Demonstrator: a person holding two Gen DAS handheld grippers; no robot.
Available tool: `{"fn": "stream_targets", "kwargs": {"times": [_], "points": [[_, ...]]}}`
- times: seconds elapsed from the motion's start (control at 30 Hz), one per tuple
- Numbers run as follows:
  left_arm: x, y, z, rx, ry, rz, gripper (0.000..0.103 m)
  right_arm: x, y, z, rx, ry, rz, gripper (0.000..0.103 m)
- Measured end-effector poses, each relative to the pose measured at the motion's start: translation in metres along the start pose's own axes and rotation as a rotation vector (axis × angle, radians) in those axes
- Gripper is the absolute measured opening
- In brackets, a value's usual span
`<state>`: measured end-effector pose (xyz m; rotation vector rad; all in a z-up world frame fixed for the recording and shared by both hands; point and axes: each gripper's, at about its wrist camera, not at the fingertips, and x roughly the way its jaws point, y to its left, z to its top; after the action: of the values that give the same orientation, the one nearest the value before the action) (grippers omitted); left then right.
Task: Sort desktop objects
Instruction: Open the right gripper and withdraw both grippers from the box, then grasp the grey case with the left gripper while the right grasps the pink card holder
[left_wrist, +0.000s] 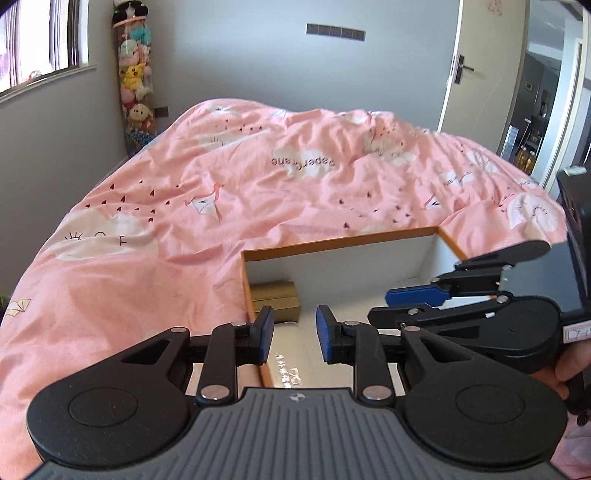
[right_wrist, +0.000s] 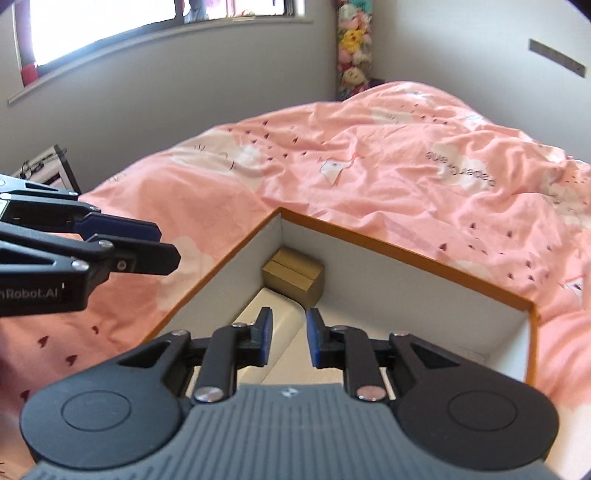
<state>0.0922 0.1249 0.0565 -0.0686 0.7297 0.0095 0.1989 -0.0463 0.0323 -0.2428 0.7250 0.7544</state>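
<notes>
Both grippers, left (left_wrist: 294, 328) and right (right_wrist: 289, 334), hovered empty, fingers apart | brown carton (right_wrist: 293, 276) lay beyond, box's (right_wrist: 406, 254) far-left corner | right nearer.

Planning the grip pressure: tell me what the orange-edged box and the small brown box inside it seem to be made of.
Orange-edged box: likely rigid paperboard, with thin straight walls, matte white inside and an orange rim.
Small brown box: probably plain kraft cardboard, dull tan, with a seam across its top.
</notes>
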Motion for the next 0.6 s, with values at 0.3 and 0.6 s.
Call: {"fn": "stream_targets", "kwargs": {"times": [0.3,0.6], "points": [[-0.016,-0.041,-0.042,0.04,0.118,-0.158,0.03,-0.067,-0.015,-0.07,0.153,-0.004,-0.156,0.041],[-0.012,-0.07,-0.082,0.013,0.205,-0.263,0.03,-0.093,-0.026,-0.131,0.306,0.12,-0.234,0.041]]}}
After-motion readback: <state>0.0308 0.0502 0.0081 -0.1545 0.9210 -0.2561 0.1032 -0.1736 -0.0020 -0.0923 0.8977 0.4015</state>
